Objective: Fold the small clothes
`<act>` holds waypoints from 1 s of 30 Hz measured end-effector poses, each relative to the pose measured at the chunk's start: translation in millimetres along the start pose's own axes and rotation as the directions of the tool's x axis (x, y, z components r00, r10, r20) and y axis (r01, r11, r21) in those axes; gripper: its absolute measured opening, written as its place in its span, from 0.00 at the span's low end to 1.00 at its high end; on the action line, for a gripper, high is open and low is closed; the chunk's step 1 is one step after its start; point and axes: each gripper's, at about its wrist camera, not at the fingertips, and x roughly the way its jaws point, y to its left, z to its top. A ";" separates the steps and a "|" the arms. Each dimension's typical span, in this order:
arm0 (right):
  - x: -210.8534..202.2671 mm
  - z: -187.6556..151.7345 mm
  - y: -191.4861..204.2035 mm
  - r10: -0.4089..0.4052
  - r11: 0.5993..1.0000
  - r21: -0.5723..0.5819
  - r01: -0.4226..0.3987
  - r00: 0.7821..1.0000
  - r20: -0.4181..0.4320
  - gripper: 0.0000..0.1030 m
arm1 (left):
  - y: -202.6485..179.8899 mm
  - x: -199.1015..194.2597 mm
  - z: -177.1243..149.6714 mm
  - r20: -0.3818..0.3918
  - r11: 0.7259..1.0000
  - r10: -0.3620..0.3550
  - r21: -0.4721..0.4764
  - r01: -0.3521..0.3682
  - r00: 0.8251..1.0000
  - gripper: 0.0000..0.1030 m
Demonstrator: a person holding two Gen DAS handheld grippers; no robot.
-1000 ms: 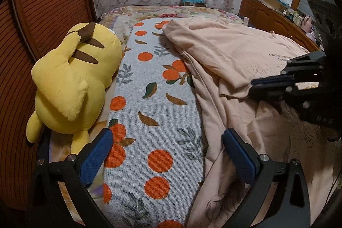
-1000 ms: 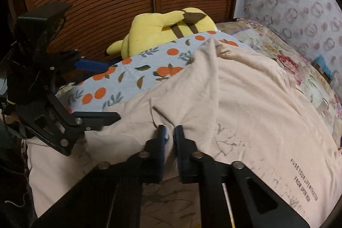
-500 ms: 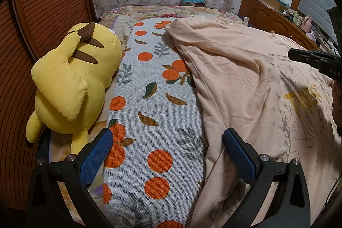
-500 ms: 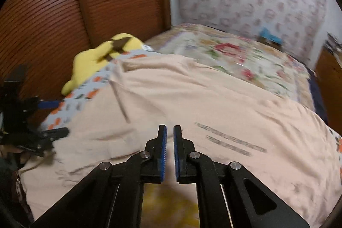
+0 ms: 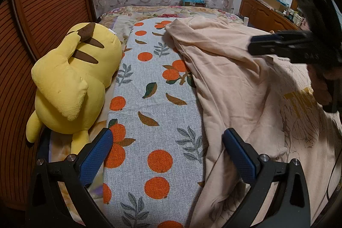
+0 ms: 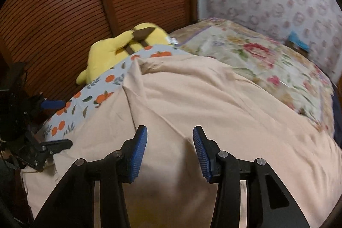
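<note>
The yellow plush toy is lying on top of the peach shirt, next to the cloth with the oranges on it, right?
Not quite. The yellow plush toy lies beside the orange-print cloth, but not on the peach shirt. The shirt is on the other side of that cloth, apart from the toy. The left wrist view shows it.
</note>
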 end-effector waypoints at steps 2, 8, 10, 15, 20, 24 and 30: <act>9.6 10.0 3.4 0.033 0.999 -0.024 -0.034 0.999 -0.019 0.45 | -0.3 0.1 0.1 0.000 1.000 0.000 0.000 0.000 1.000 1.00; 33.1 21.0 -1.1 0.065 0.994 -0.079 -0.073 0.993 -0.100 0.23 | -0.3 0.0 0.0 0.000 1.000 0.000 0.000 0.000 1.000 1.00; 26.2 20.6 -6.4 0.087 0.994 -0.059 -0.092 0.993 -0.078 0.05 | -0.4 0.3 0.2 0.000 1.000 0.001 0.000 -0.001 1.000 1.00; -2.5 22.2 -32.0 -0.025 0.996 0.081 0.023 1.000 0.015 0.03 | -0.4 0.4 0.2 0.000 1.000 0.001 0.000 -0.001 1.000 1.00; 8.2 21.0 -39.9 -0.146 0.986 0.080 0.148 0.989 -0.022 0.13 | 0.6 0.9 0.3 0.000 1.000 0.000 0.000 0.000 1.000 1.00; -2.9 14.8 -43.6 -0.167 0.982 0.094 0.167 0.986 -0.001 0.31 | 0.8 0.7 -0.1 0.000 1.000 0.000 0.000 0.000 1.000 1.00; -17.3 -16.3 -40.3 -0.113 0.985 0.125 0.116 0.993 -0.028 0.31 | 0.0 0.6 -0.1 0.000 1.000 0.000 0.000 0.000 1.000 1.00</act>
